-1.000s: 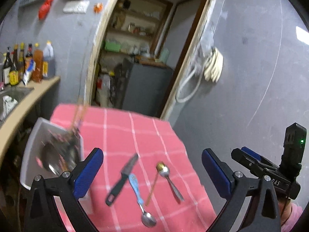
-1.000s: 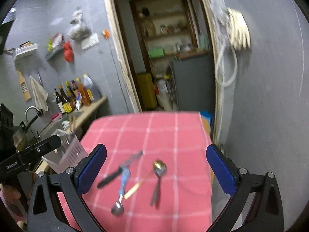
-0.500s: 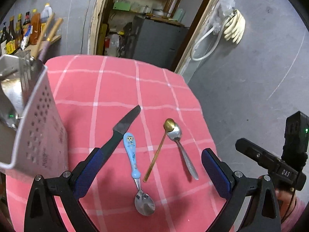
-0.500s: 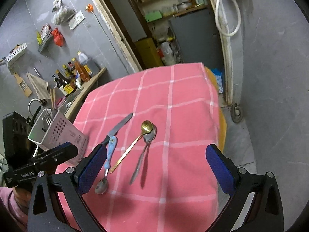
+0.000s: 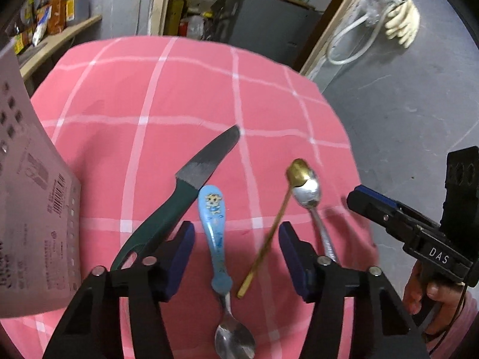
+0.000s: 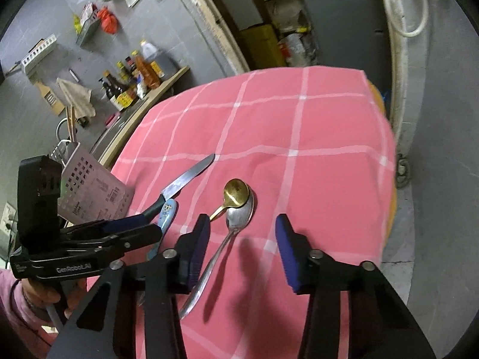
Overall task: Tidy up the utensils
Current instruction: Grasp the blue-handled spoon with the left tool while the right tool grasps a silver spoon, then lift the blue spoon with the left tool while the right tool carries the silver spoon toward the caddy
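Several utensils lie on the pink checked cloth (image 5: 179, 95): a green-handled knife (image 5: 179, 203), a blue-handled spoon (image 5: 216, 239), a gold spoon (image 5: 269, 233) and a silver spoon (image 5: 311, 197). My left gripper (image 5: 235, 233) hangs low over them, jaws closing. The blue and gold handles lie between its pads, untouched. My right gripper (image 6: 242, 224) is also closing over the silver spoon (image 6: 239, 212), whose handle runs by the left pad. The gold spoon (image 6: 236, 193) rests on the silver bowl. The knife (image 6: 185, 179) lies further left.
A pale perforated utensil holder (image 5: 33, 209) stands at the cloth's left edge, with chopsticks (image 6: 71, 122) sticking up. Bottles (image 6: 134, 83) line a counter behind. The cloth drops off at the right, toward a grey floor (image 5: 419, 113). A hand (image 5: 434, 293) holds the right gripper.
Both grippers have come down close over the utensils and tipped further downward. Their jaws have narrowed from wide open to about half. The utensils lie as before.
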Action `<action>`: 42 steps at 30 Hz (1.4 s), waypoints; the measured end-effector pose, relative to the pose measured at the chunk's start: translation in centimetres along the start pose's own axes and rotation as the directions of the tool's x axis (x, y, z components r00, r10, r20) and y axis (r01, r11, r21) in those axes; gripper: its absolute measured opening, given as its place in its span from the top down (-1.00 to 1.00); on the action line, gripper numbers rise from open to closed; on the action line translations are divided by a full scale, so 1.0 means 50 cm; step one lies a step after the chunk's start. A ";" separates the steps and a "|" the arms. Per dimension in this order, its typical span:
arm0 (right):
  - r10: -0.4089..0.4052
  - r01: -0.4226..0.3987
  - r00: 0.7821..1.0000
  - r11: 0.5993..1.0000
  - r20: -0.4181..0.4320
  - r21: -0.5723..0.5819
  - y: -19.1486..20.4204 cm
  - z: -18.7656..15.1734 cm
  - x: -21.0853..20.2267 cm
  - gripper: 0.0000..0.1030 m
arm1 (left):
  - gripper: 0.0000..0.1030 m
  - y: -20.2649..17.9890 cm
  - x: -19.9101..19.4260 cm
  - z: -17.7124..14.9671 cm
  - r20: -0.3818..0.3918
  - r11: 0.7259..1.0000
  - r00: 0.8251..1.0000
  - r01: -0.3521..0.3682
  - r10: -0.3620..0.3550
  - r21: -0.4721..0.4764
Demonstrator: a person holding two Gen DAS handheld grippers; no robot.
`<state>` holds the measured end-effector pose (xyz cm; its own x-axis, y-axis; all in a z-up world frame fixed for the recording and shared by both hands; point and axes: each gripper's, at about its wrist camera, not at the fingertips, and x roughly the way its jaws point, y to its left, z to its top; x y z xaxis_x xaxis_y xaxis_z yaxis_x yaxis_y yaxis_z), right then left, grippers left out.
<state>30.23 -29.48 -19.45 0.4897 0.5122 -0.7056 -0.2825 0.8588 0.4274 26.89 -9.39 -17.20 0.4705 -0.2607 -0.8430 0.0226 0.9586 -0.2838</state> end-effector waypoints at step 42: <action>-0.003 0.017 0.996 0.988 -0.090 0.155 0.002 -0.080 -0.010 0.96 | 0.84 -0.031 0.038 0.031 -0.192 0.997 0.980 0.062 -0.053 0.042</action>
<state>26.67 -29.60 -21.33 0.4147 0.5083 -0.7548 -0.1431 0.8556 0.4975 29.10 -11.18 -17.68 0.2906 -0.3281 -0.8988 0.0890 0.9446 -0.3161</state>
